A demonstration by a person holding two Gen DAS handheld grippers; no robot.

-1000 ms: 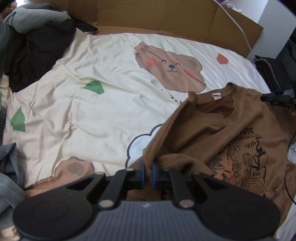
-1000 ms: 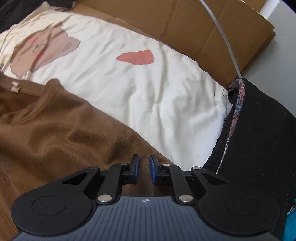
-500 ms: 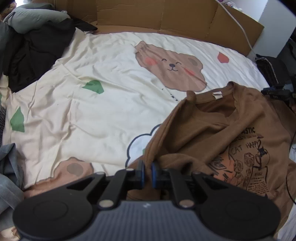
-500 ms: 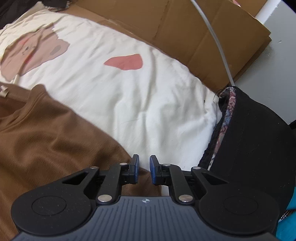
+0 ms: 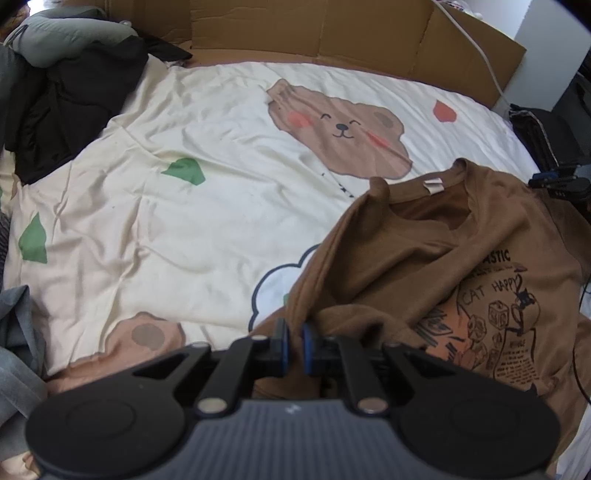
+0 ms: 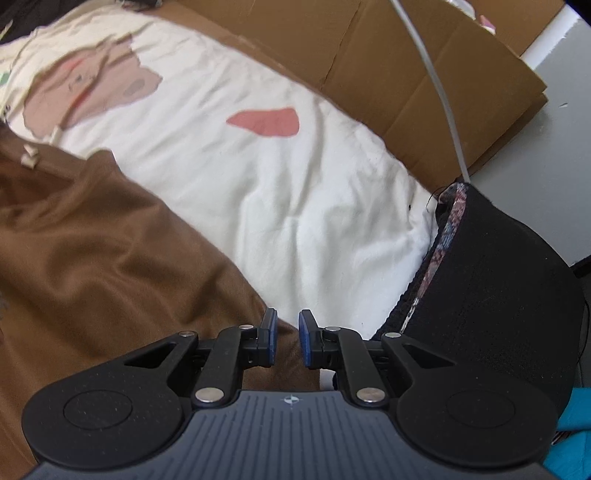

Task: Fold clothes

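Observation:
A brown T-shirt (image 5: 424,266) with a "CAT HAPPY" print lies rumpled on the right of the bed, collar and white label toward the far side. My left gripper (image 5: 293,332) is shut on a bunched fold at the shirt's near left edge. In the right wrist view the same brown T-shirt (image 6: 92,258) fills the left side. My right gripper (image 6: 288,332) is shut on its right edge, with brown cloth between the narrowly parted blue pads. In the left wrist view the right gripper (image 5: 557,182) shows at the shirt's far right shoulder.
The cream bedsheet (image 5: 184,229) has a bear print. Black clothes (image 5: 66,110) and a grey garment (image 5: 62,40) are piled at the far left. Cardboard (image 5: 332,33) lines the far edge. A black padded object (image 6: 498,277) and a white cable (image 6: 439,92) are on the right.
The right gripper has shifted slightly toward the far side with the shirt's shoulder. The left gripper keeps its hold and has barely moved.

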